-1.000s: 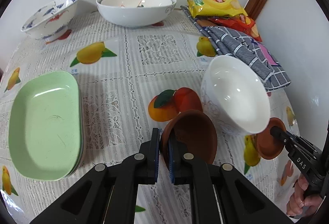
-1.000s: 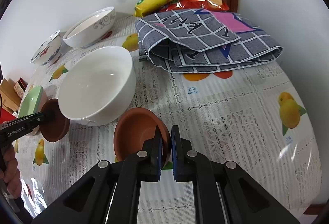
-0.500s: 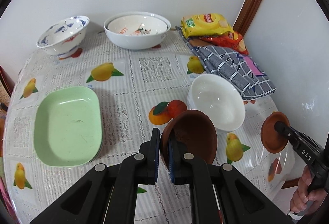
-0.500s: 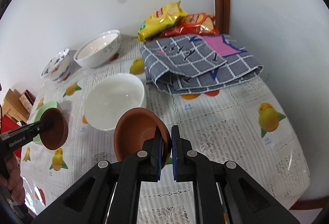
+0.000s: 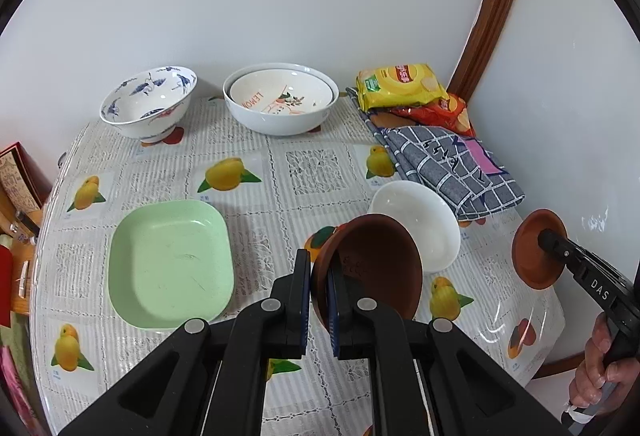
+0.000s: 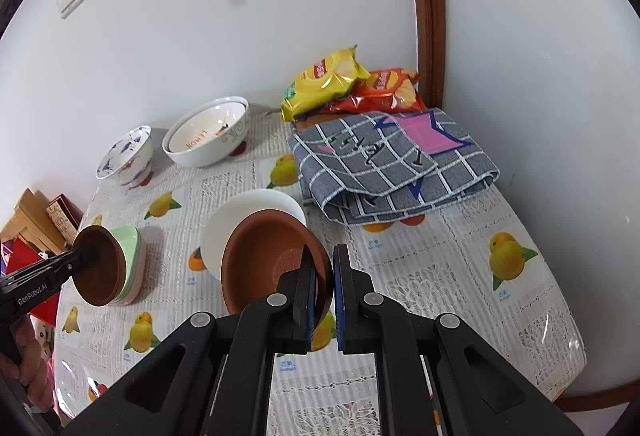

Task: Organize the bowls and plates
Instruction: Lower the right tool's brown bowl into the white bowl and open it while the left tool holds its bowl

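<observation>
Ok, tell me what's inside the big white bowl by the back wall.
A smaller cream bowl nests inside the big white bowl, with orange LEMON lettering and a drawing on its inner face. Whatever might lie under the nested bowl is covered and cannot be seen.

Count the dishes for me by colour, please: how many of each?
Brown dishes, one in each gripper: 2
Plain white bowl: 1
White patterned bowls, nested: 2
Blue-and-white bowl: 1
Green plates, stacked: count unclear
Total: 6, plus the green stack

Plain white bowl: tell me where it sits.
The plain white bowl stands on the table's right side in the left wrist view, beside the folded checked cloth, behind the held brown bowl.
</observation>
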The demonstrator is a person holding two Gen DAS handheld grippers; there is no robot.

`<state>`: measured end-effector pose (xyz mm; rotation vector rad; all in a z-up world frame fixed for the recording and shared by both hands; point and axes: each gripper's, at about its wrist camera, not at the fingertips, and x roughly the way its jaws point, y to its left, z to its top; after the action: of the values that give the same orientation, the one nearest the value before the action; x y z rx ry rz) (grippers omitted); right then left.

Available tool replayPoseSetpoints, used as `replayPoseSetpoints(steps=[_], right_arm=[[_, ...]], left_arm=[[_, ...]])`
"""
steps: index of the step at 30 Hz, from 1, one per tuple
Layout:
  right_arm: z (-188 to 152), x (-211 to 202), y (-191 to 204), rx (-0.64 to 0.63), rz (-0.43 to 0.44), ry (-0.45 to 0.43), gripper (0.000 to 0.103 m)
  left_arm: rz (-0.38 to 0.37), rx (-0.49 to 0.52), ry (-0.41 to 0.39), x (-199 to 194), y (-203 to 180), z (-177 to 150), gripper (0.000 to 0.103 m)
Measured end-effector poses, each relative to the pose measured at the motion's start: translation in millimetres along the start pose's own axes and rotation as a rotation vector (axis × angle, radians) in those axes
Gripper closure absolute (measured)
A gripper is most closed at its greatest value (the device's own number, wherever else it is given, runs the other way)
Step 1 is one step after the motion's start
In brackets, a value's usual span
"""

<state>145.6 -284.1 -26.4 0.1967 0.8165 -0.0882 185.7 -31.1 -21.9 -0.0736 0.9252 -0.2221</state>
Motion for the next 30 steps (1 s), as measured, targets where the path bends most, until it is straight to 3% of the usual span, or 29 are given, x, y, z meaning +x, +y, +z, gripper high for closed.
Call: replayPoseSetpoints(steps=[12, 30], right_arm=[[11, 11, 22, -0.032, 0.008, 0.003, 0.095], [10, 98, 55, -0.081, 0.009, 0.125, 0.095]], left_arm=[[0.023, -0.042, -0.009, 1, 25, 2, 0.095], [0.076, -0.121, 0.047, 40, 79, 4, 0.095]])
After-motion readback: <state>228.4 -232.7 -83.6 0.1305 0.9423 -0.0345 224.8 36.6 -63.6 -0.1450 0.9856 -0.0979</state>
